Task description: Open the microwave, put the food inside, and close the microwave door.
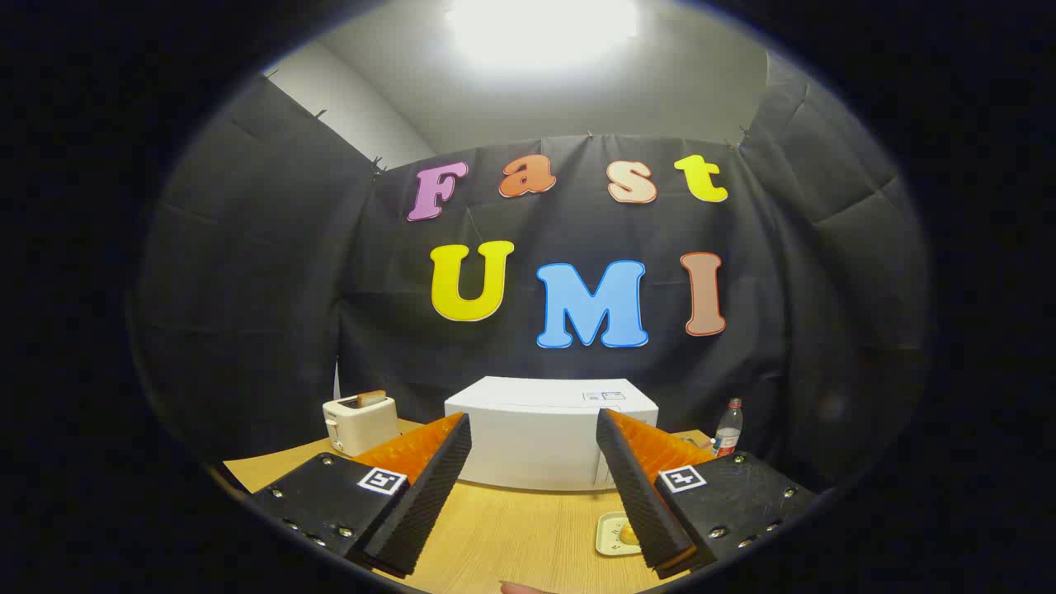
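A light wooden table (511, 528) is carrying a white boxy microwave (536, 437) at centre, a cream toaster (359, 422) left, a clear plastic bottle (728, 429) right, and a small pale plate (612, 535) lower right.

Gripper (535, 422), hand-held: raised and level, aimed toward 12 o'clock, its two fingers (429, 487) spread wide apart from about 8 o'clock and 4 o'clock, converging slightly toward their tips, nothing between them, touching nothing; a fingertip (520, 587) of the person at 6 o'clock.

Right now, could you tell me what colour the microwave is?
White; the microwave shows best in the gripper view, beyond the open gripper.
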Available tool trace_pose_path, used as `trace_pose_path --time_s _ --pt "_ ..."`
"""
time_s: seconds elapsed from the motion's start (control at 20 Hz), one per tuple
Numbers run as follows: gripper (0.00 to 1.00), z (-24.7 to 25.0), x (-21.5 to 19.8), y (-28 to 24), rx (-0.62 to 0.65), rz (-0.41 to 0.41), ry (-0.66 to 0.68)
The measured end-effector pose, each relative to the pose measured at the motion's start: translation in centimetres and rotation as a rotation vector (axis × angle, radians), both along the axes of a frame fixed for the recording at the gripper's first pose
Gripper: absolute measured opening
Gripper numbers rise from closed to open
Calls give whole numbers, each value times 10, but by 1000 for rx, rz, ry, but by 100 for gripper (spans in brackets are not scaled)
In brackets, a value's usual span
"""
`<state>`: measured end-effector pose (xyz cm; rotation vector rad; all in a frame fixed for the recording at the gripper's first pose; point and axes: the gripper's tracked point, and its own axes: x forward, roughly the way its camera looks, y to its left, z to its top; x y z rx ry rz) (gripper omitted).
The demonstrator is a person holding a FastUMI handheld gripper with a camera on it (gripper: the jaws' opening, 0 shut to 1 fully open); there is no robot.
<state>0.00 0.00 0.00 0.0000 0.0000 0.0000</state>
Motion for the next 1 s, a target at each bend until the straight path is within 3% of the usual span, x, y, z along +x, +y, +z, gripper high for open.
trace_pose_path --time_s 1.0 --pt "96 -42 44 -26 -9 -43 74"
